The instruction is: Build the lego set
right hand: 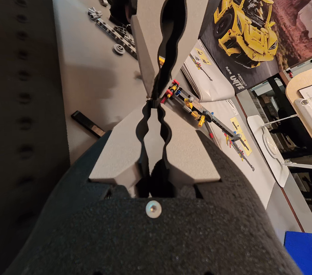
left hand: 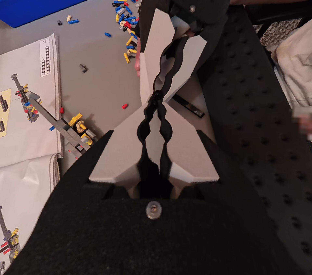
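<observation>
While the left gripper [left hand: 154, 106] and the right gripper [right hand: 152, 103] meet tip to tip at frame centre, both pairs of jaws are pinched onto one small black Lego piece [left hand: 156, 96]. Below them the half-built grey and yellow assembly [left hand: 76, 131] lies on the grey bench [left hand: 101, 64], touching the open instruction booklet [left hand: 30, 115] at left, with loose pins [left hand: 126, 17] heaped at upper centre.
</observation>
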{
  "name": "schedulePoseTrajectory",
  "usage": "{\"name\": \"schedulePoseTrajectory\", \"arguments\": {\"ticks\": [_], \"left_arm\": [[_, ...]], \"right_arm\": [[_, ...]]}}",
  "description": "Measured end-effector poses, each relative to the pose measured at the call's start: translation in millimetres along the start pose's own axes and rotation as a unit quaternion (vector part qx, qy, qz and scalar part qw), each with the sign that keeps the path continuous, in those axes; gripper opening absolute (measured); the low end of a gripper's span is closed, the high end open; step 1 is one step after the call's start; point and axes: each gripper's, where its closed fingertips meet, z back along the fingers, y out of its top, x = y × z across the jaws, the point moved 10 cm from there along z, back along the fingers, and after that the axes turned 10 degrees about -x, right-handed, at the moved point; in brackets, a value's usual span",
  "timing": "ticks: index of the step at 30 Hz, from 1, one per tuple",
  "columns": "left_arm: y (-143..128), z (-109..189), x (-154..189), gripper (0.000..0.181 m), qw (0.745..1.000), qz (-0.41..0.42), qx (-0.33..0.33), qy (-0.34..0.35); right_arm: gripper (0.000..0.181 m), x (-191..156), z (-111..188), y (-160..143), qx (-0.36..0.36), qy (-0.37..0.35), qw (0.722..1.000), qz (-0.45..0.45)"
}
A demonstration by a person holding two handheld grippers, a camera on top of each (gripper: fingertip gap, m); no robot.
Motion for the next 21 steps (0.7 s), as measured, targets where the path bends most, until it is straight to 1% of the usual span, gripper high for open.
{"name": "schedulePoseTrajectory", "arguments": {"ticks": [5,7,9,13,17,19,21], "left_arm": [[0.4,0.0,-0.1,0.003,1.000,0.002,0.001,0.003],[0.5,-2.9,1.5,0.003,1.000,-0.006,-0.013,0.013],[-0.4,-8.2,4.8,0.003,0.999,-0.021,-0.032,0.018],[-0.5,-13.7,5.5,0.003,0.999,-0.019,-0.041,0.021],[0.3,-23.8,12.2,0.003,0.993,-0.048,-0.087,0.055],[2.5,-22.8,12.6,0.003,0.993,-0.053,-0.079,0.076],[4.6,-17.7,10.6,0.003,0.994,-0.044,-0.056,0.083]], "right_arm": [[0.007,0.3,0.5,0.9,-0.005,-0.003,1.000,-0.002],[0.007,-0.6,-1.3,0.5,-0.020,0.002,1.000,-0.005],[0.006,-4.9,-4.8,0.5,-0.040,0.008,0.999,0.010],[0.006,-5.7,-6.7,-0.1,-0.061,0.014,0.998,0.008],[0.006,-10.6,-13.2,-4.0,-0.094,0.022,0.995,0.021],[0.006,-7.2,-11.9,-5.6,-0.084,0.020,0.996,0.005],[0.007,-2.7,-8.2,-5.5,-0.059,0.010,0.998,-0.006]]}}
